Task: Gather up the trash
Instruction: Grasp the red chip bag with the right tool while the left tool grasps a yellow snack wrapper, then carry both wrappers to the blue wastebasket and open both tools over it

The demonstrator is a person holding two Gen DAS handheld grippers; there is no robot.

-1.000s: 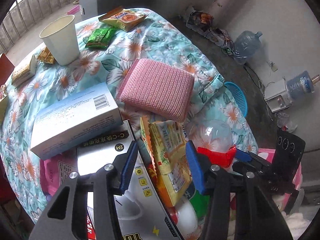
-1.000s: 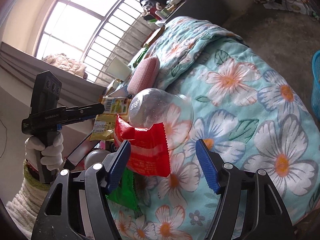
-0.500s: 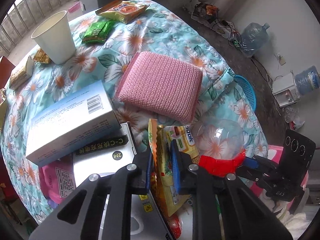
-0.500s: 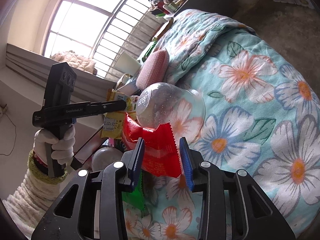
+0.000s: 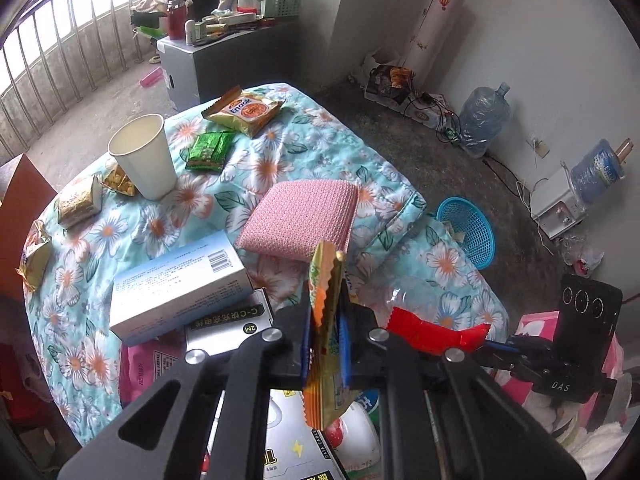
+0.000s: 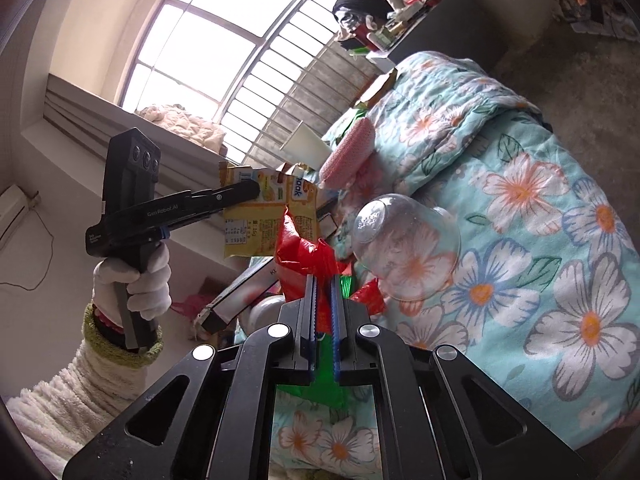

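My left gripper point(image 5: 325, 330) is shut on a yellow snack wrapper point(image 5: 326, 280) and holds it upright above the flowered table; the same wrapper shows in the right wrist view point(image 6: 266, 216). My right gripper point(image 6: 323, 284) is shut on a red wrapper point(image 6: 304, 256), lifted beside a clear plastic dome point(image 6: 404, 244); the red wrapper also shows in the left wrist view point(image 5: 434, 332). More wrappers lie on the table: an Enaak packet point(image 5: 246, 110), a green packet point(image 5: 208, 150), and gold ones point(image 5: 78, 200) at the left.
A white paper cup point(image 5: 146, 156), a pink sponge pad point(image 5: 302, 218), a white-blue box point(image 5: 176, 286) and a silver box point(image 5: 226, 326) are on the table. A blue basket point(image 5: 468, 230) stands on the floor at the right. Water bottles stand by the wall.
Both grippers closed, the left on the yellow wrapper and the right on the red one, and both lifted their wrappers up off the table.
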